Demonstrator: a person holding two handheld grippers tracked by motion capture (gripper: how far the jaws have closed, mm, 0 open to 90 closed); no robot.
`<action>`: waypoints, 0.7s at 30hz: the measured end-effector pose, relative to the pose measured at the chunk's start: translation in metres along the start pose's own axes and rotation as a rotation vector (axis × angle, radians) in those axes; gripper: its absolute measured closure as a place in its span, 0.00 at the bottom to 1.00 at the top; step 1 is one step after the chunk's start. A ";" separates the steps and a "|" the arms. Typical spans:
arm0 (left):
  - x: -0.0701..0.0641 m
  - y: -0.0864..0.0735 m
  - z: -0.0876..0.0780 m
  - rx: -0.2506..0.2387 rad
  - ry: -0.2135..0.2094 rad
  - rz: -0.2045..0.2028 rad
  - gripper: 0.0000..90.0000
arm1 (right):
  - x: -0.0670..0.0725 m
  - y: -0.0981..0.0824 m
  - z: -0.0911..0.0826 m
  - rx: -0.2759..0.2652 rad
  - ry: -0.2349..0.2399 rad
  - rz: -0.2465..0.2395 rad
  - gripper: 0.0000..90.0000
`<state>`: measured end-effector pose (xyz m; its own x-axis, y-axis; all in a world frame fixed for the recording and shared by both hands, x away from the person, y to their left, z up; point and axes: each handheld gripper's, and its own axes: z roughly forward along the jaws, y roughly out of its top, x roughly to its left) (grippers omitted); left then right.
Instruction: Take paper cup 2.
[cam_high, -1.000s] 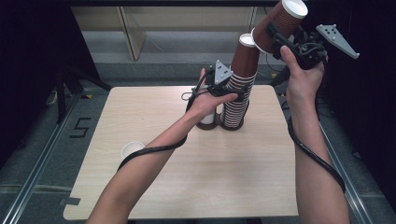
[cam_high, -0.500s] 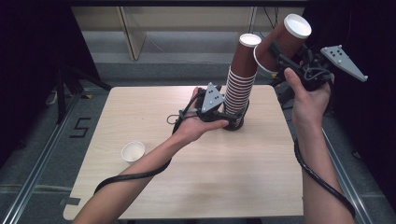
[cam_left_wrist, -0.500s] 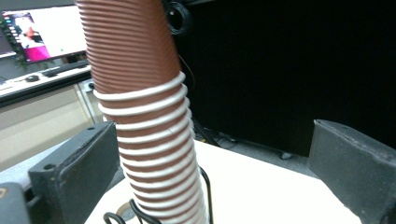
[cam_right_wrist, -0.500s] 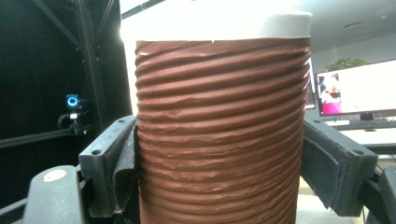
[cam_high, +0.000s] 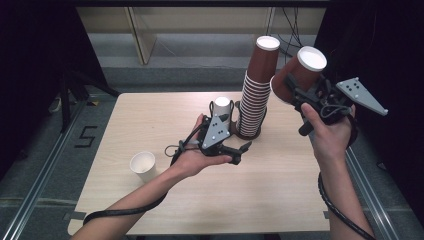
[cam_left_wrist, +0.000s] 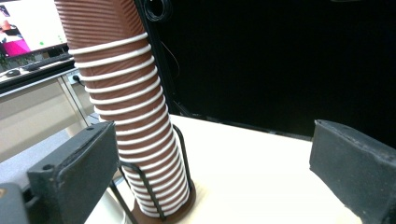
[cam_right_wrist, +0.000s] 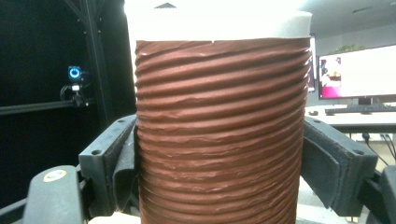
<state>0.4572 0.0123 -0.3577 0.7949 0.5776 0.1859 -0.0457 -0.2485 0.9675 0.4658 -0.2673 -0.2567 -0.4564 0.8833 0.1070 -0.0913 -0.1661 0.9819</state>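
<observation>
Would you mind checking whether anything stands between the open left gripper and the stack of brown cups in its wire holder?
Nothing visible does: the left gripper faces the cup stack across bare table.

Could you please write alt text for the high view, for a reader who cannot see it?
A person's right tool grips a brown ribbed paper cup in the air beside a tall stack of matching cups standing in a wire holder on a pale wooden table. The left tool hovers open near the holder's base, and two white cups stand on the table.
</observation>
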 end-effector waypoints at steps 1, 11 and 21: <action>0.000 -0.002 -0.003 0.001 0.002 0.005 0.01 | 0.002 -0.004 -0.002 0.014 0.002 0.013 0.22; -0.009 -0.032 -0.028 0.030 0.008 0.004 0.01 | 0.011 -0.048 -0.014 0.091 0.023 0.040 0.22; -0.009 -0.062 -0.053 0.066 0.025 0.006 0.01 | 0.029 -0.100 -0.018 0.181 0.069 0.106 0.21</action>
<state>0.4210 0.0635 -0.4108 0.7792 0.5951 0.1969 -0.0100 -0.3024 0.9531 0.4455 -0.2331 -0.3550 -0.5148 0.8320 0.2068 0.1182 -0.1700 0.9783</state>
